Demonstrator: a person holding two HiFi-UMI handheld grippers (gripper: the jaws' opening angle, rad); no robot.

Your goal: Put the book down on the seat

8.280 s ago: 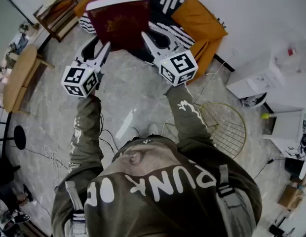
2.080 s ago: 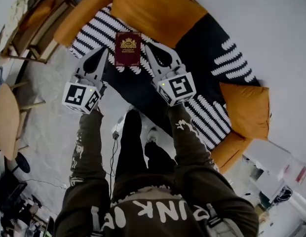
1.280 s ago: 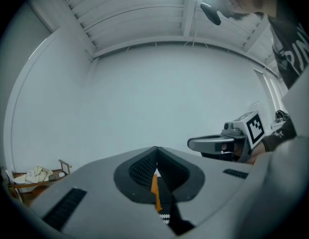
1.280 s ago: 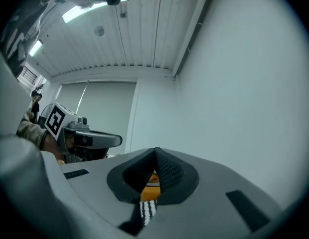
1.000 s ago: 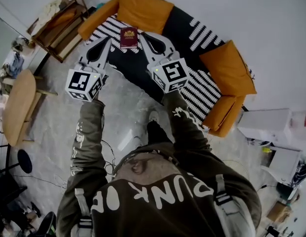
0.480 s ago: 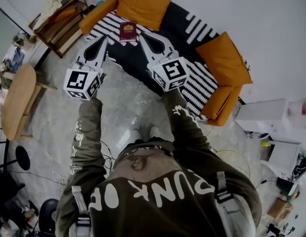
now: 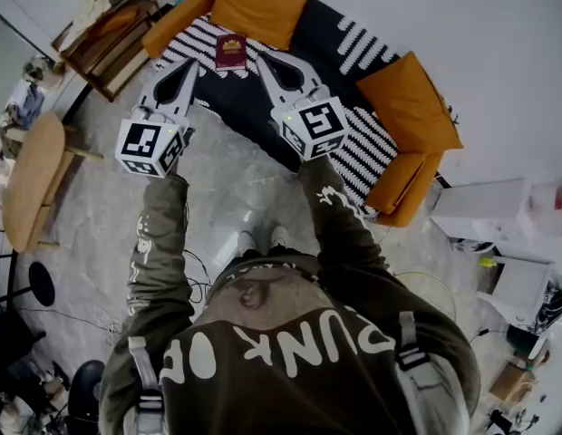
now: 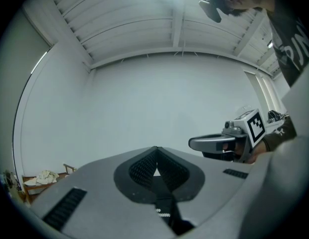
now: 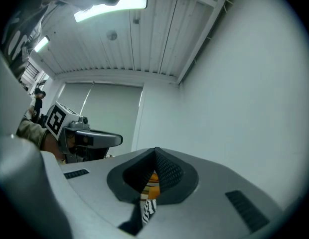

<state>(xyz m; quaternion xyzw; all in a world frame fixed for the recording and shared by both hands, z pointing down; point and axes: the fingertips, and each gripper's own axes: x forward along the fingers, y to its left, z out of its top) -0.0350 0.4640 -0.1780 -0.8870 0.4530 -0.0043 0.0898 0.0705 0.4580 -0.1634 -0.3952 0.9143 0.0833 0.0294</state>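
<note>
Striped sofa (image 7: 228,102) bears book (image 7: 230,51), cover lettering illegible.

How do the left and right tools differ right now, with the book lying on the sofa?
In the head view the left tool sits left of the book; the right tool sits right of it. The left tool's own view shows only pale wall past its tips; the right tool's view shows orange and striped fabric of the sofa through the slit below its tips. Shared: both are shut and empty, and the book lies flat on the sofa, apart from both.
</note>
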